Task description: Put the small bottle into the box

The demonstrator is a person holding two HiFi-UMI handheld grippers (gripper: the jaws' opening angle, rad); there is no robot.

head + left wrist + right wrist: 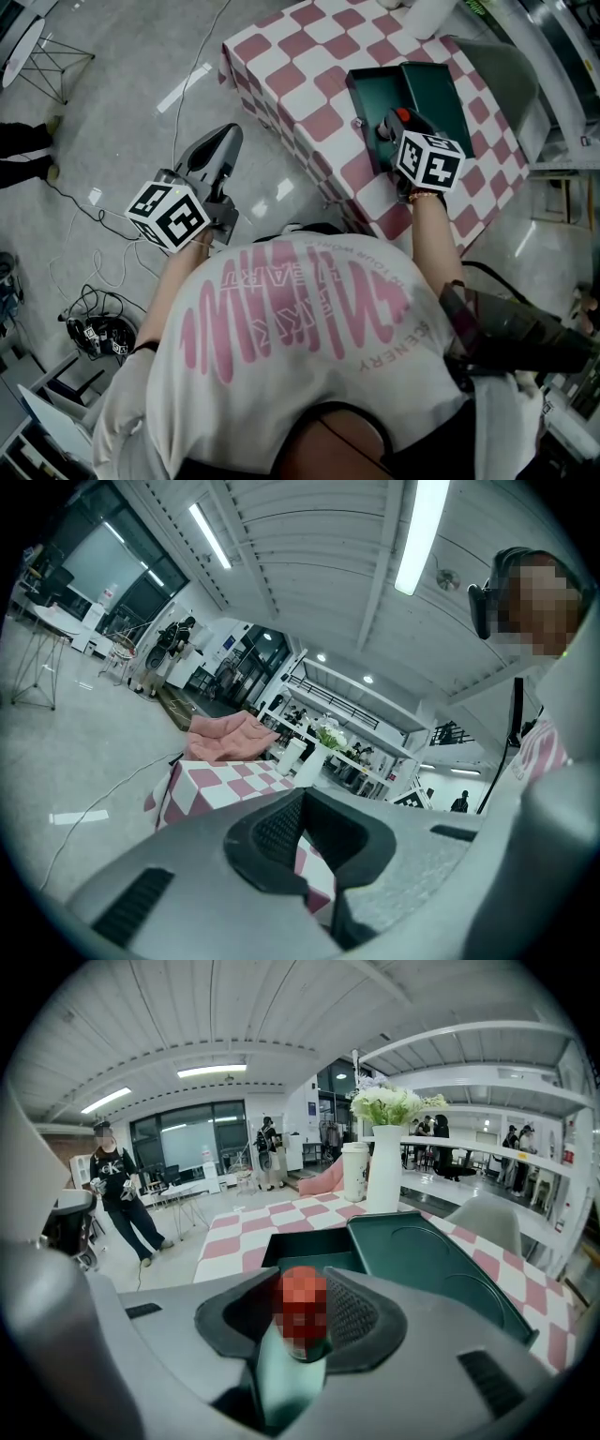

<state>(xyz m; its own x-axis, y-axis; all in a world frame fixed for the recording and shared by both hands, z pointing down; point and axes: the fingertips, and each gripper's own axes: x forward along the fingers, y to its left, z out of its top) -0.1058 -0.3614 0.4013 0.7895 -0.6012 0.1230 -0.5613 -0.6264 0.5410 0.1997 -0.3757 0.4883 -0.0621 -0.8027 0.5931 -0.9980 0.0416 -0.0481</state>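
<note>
right gripper jaws are clamped on the small bottle, red cap up; the green box sits just ahead at twelve o'clock, its lid open at two. left gripper jaws stand apart, empty, above the floor at nine o'clock of the checkered table.

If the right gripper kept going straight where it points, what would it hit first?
Probably the open green box: the right gripper, holding the small bottle, points into its opening just ahead, though depth is hard to judge.

surface: checked table — pink-white | on it: green box (lid open), white vase — flowers, cup
</note>
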